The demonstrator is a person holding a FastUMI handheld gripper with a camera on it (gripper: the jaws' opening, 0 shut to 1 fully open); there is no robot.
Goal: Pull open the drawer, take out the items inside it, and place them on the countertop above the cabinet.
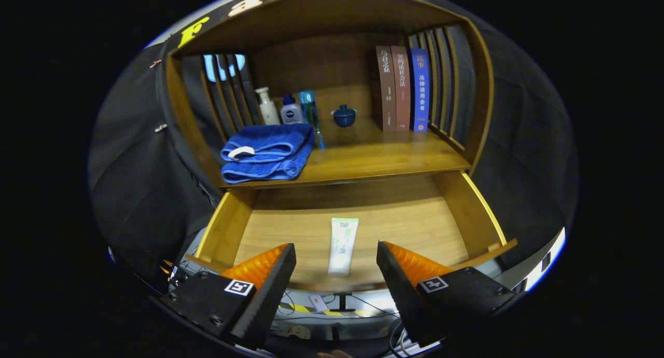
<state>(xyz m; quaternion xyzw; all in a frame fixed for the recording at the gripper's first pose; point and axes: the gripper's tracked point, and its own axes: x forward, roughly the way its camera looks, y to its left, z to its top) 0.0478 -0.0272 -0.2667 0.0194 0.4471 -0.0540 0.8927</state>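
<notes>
Drawer [358,228], pulled fully out below the countertop [373,163] of the wooden cabinet, its floor exposed. A single white tube with a green end [343,245] lies flat on the drawer floor, near the front edge and roughly midway between the two side walls, its long axis running front to back. The gripper [336,254] hovers above the drawer's front edge with its fingers spread wide and nothing held; the tube lies in the gap between the two fingertips (touching neither, as far as can be seen). On the countertop above: a folded blue towel [267,153] at the front left corner, overhanging the front edge slightly; behind it, along the left rear, a white pump bottle [267,106], a small white bottle with a blue cap [291,110] and a slim translucent blue bottle [309,111], standing close together. A small dark blue lidded cup [344,116] stands near the middle rear. At the right rear, three upright books [402,90], two brown and one blue, stand side by side against the slatted side panel.
</notes>
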